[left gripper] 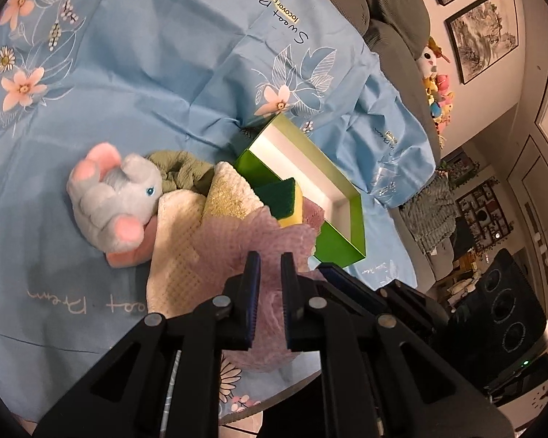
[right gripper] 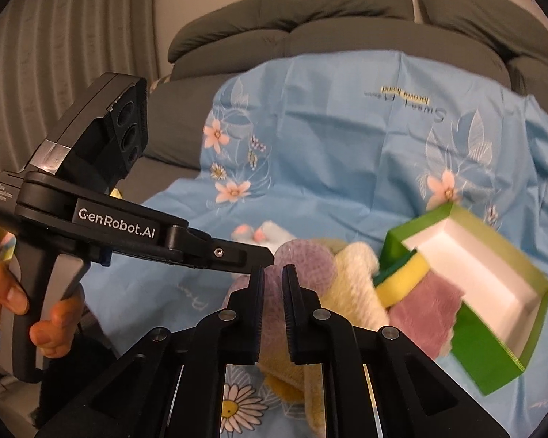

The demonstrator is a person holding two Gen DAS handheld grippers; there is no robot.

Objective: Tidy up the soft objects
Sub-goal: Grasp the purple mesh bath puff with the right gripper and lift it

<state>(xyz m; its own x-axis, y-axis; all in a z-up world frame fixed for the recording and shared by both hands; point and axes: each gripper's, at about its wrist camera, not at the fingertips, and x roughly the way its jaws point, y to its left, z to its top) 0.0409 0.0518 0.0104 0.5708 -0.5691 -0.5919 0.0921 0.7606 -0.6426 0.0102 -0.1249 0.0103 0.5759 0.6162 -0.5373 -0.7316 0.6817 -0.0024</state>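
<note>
Nearest the lenses, left gripper (left gripper: 270, 259) and right gripper (right gripper: 274, 273) both clamped on the mauve mesh cloth (left gripper: 263, 241), the pinch points apparently side by side, though blur left that unsure. Just beyond the cloth, a cream towel (left gripper: 186, 233) heaped on the blue floral sheet (left gripper: 146, 73). Left of the towel, touching it, a grey plush elephant (left gripper: 113, 197). Right of the towel, a yellow-green sponge (left gripper: 285, 200) and a pink cloth (right gripper: 427, 310) against the open green box (left gripper: 310, 168). Behind the towel, an olive cloth (left gripper: 182, 171). Farthest, beyond the sheet, a grey sofa (right gripper: 310, 14).
</note>
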